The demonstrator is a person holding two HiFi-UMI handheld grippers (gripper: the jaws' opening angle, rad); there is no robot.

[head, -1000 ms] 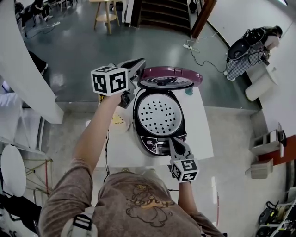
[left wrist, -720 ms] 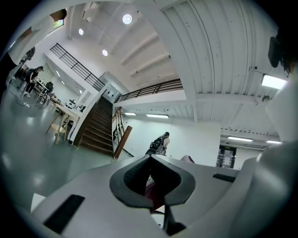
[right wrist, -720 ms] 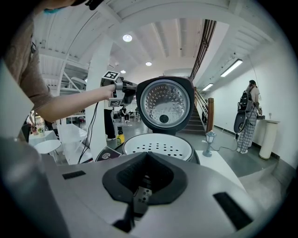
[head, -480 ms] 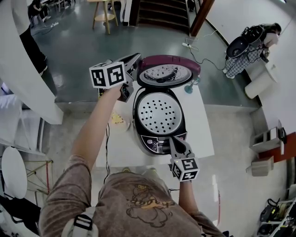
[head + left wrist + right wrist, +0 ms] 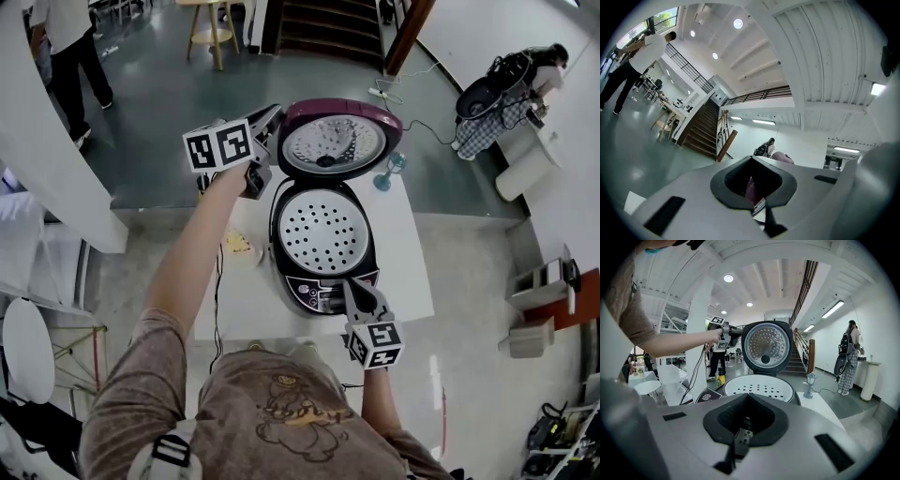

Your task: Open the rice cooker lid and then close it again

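Observation:
The maroon rice cooker (image 5: 322, 281) stands on a white table (image 5: 405, 253) with its lid (image 5: 333, 139) raised, the silver inner face turned toward me. A white perforated tray (image 5: 323, 230) fills the pot. My left gripper (image 5: 272, 117) is shut, its tips against the lid's left edge; in the left gripper view a strip of maroon lid (image 5: 751, 191) shows through the closed jaws. My right gripper (image 5: 359, 292) looks shut, and its tip rests on the cooker's front panel. The right gripper view shows the lid (image 5: 768, 347) upright behind the tray (image 5: 759, 386).
A small glass lantern-like ornament (image 5: 387, 173) stands on the table right of the lid. A yellow item (image 5: 239, 244) and a black cable lie to the cooker's left. A white pillar (image 5: 47, 159) rises at left. People stand at the far left (image 5: 70, 37) and far right (image 5: 525, 84).
The lid has swung from nearly edge-on to standing up and open. My left gripper has shifted slightly up and back along with it. The right gripper has kept still.

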